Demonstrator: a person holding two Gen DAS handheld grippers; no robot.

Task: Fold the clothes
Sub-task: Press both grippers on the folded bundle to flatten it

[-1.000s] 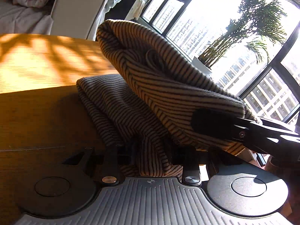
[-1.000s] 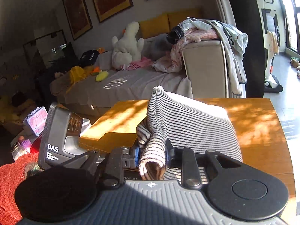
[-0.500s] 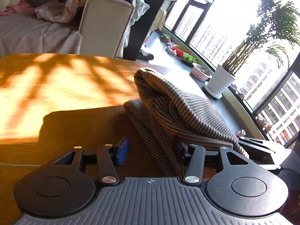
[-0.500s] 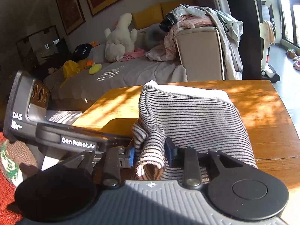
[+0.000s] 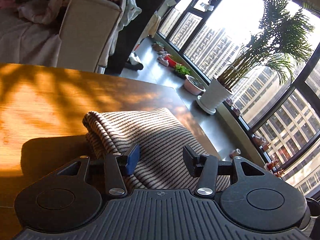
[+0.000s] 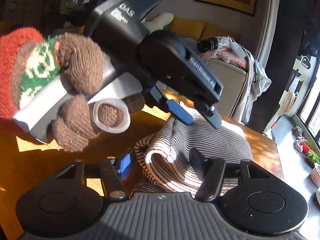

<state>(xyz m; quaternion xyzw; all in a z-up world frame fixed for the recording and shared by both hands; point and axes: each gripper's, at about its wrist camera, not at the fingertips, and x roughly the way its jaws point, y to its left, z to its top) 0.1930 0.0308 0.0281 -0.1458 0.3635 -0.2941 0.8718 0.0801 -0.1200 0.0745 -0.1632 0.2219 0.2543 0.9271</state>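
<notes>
**Striped garment lies folded on the table, both grippers let go**

A folded knit garment with thin dark and cream stripes lies on the sunlit orange-brown wooden table, near its window-side edge. The left gripper hovers over it with jaws apart, pinching nothing. The right gripper has jaws opening; a rolled edge of cloth sits between them, seemingly loose. A hand in a brown knitted glove holds the left tool.
</notes>
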